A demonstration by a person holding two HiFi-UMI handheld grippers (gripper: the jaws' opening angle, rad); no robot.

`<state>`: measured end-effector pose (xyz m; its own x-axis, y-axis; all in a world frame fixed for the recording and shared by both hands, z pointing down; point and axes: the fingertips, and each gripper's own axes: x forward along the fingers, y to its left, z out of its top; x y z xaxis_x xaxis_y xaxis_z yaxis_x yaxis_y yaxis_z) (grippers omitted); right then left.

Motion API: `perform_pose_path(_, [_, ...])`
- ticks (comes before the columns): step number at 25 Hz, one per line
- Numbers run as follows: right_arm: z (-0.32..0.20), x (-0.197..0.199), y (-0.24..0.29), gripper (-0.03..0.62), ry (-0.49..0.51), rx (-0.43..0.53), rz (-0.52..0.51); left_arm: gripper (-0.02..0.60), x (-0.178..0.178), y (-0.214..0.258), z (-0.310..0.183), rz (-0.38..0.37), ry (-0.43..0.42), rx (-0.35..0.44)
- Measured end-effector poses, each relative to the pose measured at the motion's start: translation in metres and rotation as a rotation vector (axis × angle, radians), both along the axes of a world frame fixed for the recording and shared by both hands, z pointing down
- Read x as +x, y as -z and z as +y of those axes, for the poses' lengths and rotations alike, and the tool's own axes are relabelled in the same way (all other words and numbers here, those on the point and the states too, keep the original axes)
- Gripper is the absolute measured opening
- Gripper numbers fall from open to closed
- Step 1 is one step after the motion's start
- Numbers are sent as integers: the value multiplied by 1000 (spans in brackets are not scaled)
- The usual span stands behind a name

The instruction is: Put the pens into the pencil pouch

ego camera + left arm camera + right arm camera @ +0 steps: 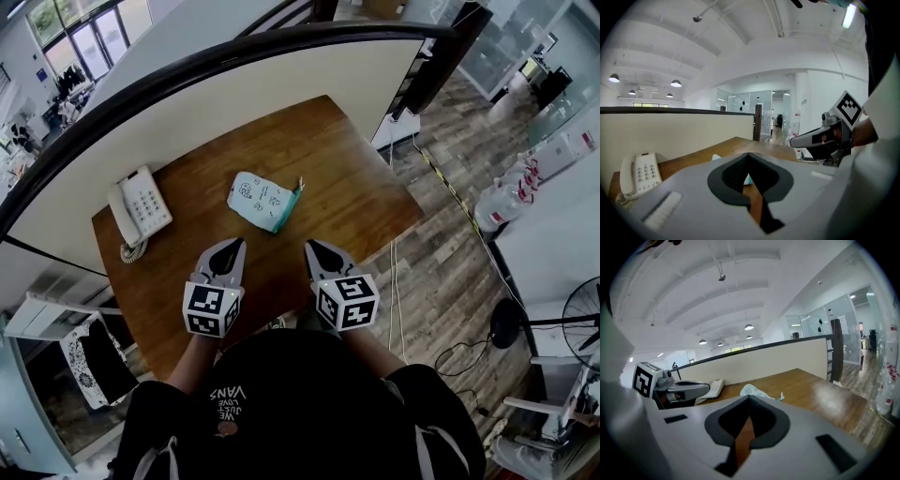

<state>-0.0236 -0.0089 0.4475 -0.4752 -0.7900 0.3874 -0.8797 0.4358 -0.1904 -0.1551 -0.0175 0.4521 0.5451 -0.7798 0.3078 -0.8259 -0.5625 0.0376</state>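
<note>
Soft printed fabric, white with a teal edge, is what the pencil pouch [262, 201] appears to be made of. It is seen lying flat on the wooden table [356, 150], ahead of the left tongs [238, 244] and the right tongs [309, 246], roughly midway between their lines of aim. It is judged light, limp and easily dragged, so it would best be pinched at the teal zip edge, on the side nearer the right tongs. No loose pens can be made out, and whether any lie inside cannot be told. Both tongs are closed tight, with nothing between the jaws. A telephone [139, 208] is set ahead and outward of the left tongs. The pouch's doodles cannot be read. "WE JUST LOVE VANS" is read, upside down, on the black shirt [281, 375].
</note>
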Motion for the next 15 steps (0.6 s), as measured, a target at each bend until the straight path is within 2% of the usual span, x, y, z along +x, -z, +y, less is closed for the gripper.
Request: perform_pose_path(15, [-4,-9,-1,12,19,3,-15,11,0,-2,-2,6,-16,-3])
